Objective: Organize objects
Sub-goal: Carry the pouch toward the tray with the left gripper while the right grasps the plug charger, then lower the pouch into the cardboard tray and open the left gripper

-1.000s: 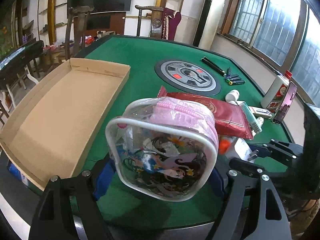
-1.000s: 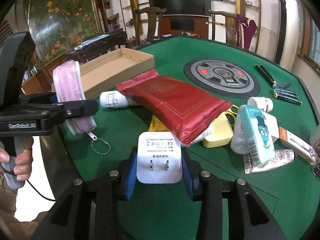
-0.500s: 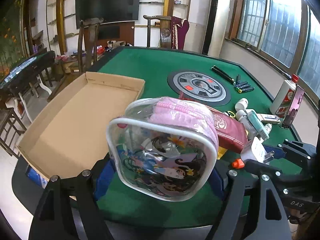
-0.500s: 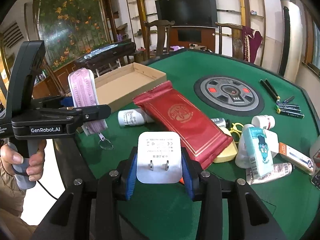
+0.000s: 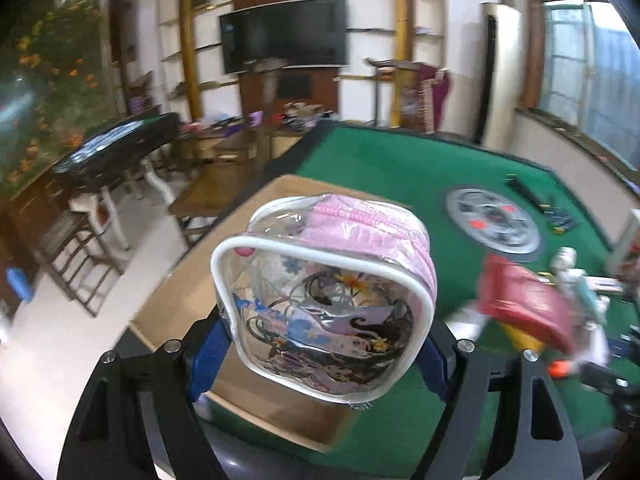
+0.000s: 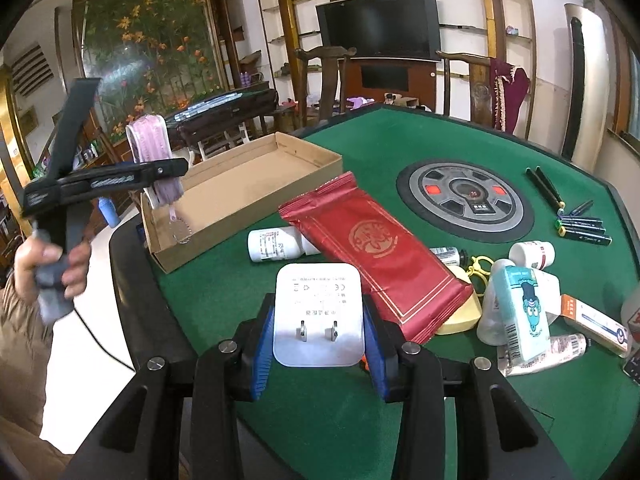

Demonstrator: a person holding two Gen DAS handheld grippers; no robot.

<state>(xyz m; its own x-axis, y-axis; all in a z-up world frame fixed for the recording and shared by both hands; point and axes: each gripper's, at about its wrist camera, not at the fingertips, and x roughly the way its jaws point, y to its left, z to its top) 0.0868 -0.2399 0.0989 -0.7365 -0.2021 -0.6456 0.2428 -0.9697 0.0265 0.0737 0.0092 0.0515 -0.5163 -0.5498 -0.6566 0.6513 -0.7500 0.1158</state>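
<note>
We have swung the left gripper (image 5: pixel 324 344), its fingers clamped on the clear cartoon pouch (image 5: pixel 326 300), from above the green surface (image 6: pixel 400 140) to over the cardboard box (image 6: pixel 244 188). Our right gripper (image 6: pixel 319 344) holds the white charger (image 6: pixel 319 312) above the surface; the drop into the box looks next

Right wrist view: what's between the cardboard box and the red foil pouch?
Mostly bare green felt; a white bottle lies on its side in the gap, its far end tucked under the red foil pouch, apart from the cardboard box.
</note>
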